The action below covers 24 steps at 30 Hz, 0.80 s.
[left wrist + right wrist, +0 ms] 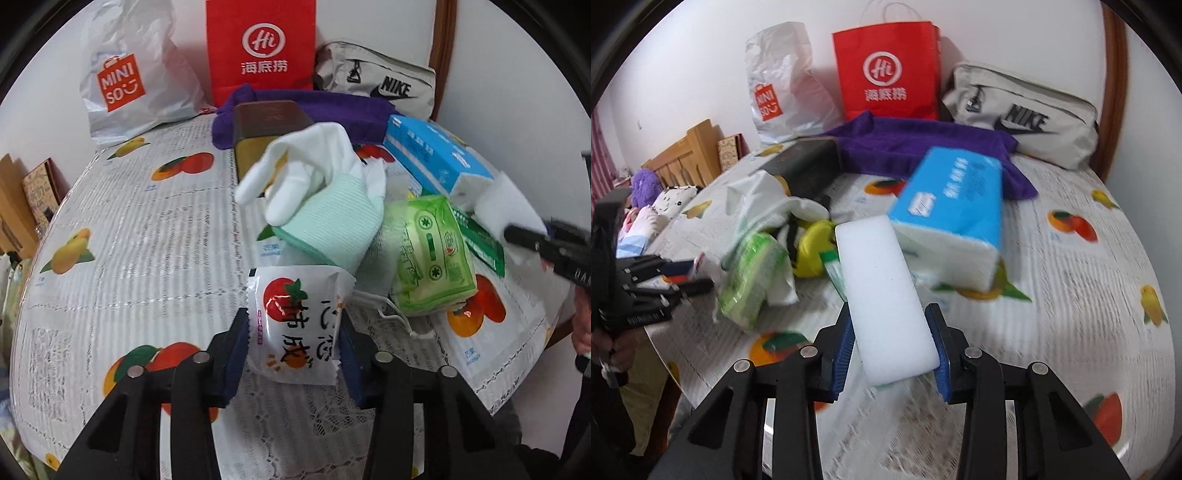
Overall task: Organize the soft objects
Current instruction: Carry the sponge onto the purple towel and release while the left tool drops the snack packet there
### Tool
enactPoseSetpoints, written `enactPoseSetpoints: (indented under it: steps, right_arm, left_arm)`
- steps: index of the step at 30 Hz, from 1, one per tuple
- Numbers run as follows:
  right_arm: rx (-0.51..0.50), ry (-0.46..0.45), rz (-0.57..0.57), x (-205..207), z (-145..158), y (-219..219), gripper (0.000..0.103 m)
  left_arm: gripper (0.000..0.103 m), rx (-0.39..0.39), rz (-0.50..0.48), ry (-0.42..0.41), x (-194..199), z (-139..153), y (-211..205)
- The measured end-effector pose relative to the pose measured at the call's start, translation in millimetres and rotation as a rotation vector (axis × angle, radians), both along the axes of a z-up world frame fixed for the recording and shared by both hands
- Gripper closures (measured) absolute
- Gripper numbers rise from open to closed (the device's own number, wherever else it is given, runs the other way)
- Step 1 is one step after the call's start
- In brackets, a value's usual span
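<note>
White rectangular foam sponge block point(886, 295) pinched in right gripper point(892, 347), white persimmon-print sachet point(295, 328) pinched in left gripper point(293, 354): lift gently, avoid squeezing harder.

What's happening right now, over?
Left gripper clamps white persimmon-print snack packet. Right gripper clamps white foam sponge block. Blue tissue pack and green tissue pack crowd ahead.

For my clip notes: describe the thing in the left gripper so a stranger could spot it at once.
On the fruit-print tablecloth, in front of the heap with the green tissue pack, the left gripper pinches a small white sealed plastic sachet. Its red-orange fruit picture, dark Chinese characters and serrated ends set it apart from the pale green and white glove just behind.
</note>
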State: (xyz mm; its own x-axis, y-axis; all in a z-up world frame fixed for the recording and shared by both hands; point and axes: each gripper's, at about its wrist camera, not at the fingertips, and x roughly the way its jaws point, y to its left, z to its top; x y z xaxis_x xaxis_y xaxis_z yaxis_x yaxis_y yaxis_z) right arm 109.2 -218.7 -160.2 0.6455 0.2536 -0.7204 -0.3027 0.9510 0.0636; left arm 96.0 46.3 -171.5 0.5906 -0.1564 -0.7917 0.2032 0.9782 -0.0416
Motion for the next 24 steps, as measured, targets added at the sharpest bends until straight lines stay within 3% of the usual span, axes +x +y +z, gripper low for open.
enactPoseSetpoints:
  steps: [6,14,24]
  right_arm:
    - [0.005,0.027,-0.053,-6.8,-4.5,-21.6,0.065]
    - [0.024,0.006,-0.065,-2.4,14.7,-34.7,0.065]
    - [0.035,-0.023,-0.079,34.2,53.3,-45.0,0.065]
  left_arm:
    - [0.062,-0.039,0.068,-0.004,3.1,14.6,13.3]
    - [0.062,-0.093,0.095,-0.005,19.1,44.5,10.4]
    - [0.062,-0.067,0.130,0.001,63.5,80.1,2.3]
